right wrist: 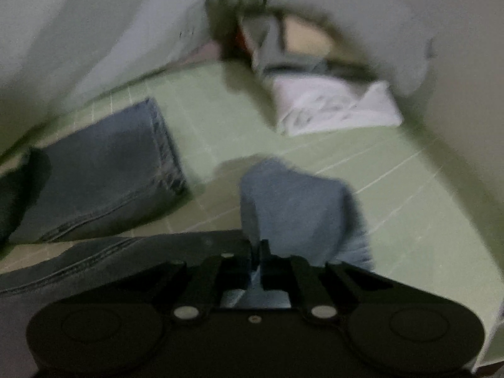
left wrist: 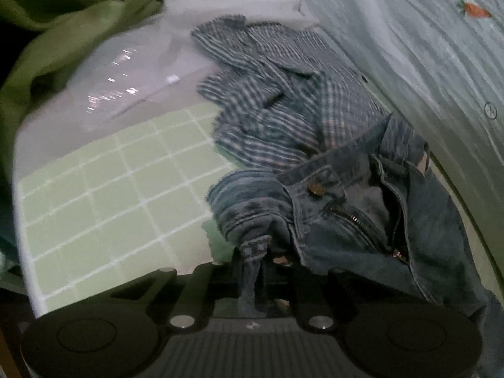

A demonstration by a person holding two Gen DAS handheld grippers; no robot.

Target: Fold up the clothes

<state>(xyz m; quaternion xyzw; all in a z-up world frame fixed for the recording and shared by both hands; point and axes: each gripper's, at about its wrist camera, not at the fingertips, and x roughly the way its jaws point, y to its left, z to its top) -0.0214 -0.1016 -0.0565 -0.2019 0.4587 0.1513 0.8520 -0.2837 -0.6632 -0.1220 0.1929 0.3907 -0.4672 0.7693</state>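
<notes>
Blue jeans (left wrist: 362, 220) lie with the waistband, brass button and open zipper toward me in the left wrist view. My left gripper (left wrist: 263, 261) is shut on a fold of the waistband. A crumpled blue striped shirt (left wrist: 267, 94) sits just beyond the jeans on the green checked sheet (left wrist: 104, 195). In the blurred right wrist view, my right gripper (right wrist: 258, 252) is shut on a lifted piece of the jeans' denim (right wrist: 293, 201). One jeans leg with its hem (right wrist: 107, 176) lies flat to the left.
A green cloth (left wrist: 63, 31) hangs at the far left, beside a white shiny surface (left wrist: 126, 72). A pale curtain-like fabric (left wrist: 425, 47) with a small orange print rises on the right. A folded white garment (right wrist: 334, 107) lies on the sheet ahead of the right gripper.
</notes>
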